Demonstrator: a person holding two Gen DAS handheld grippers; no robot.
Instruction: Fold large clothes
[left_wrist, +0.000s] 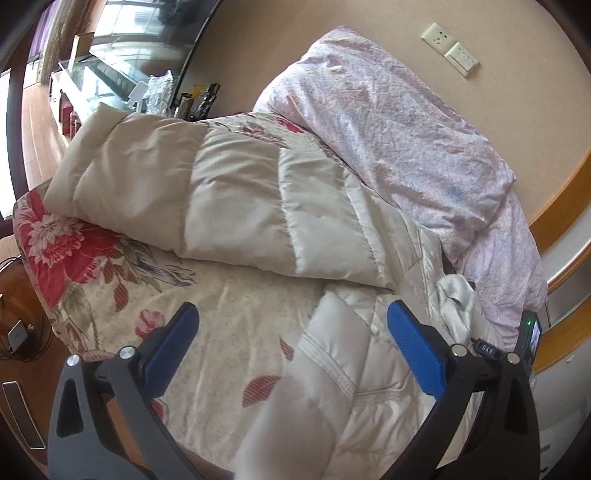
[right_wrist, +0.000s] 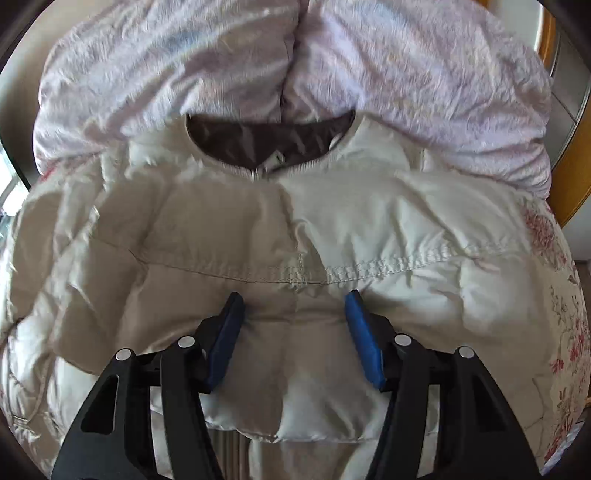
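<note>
A cream quilted puffer jacket lies across a floral bedsheet. In the left wrist view one sleeve runs down between the fingers of my left gripper, which is open above it. In the right wrist view the jacket lies front up, its brown-lined collar at the far side. My right gripper is open, its blue fingertips resting on the jacket's chest just below a stitched seam.
A crumpled pale lilac duvet is heaped behind the jacket against the wall, and it also shows in the right wrist view. A glass-topped cabinet stands far left. The wooden floor lies beside the bed's left edge.
</note>
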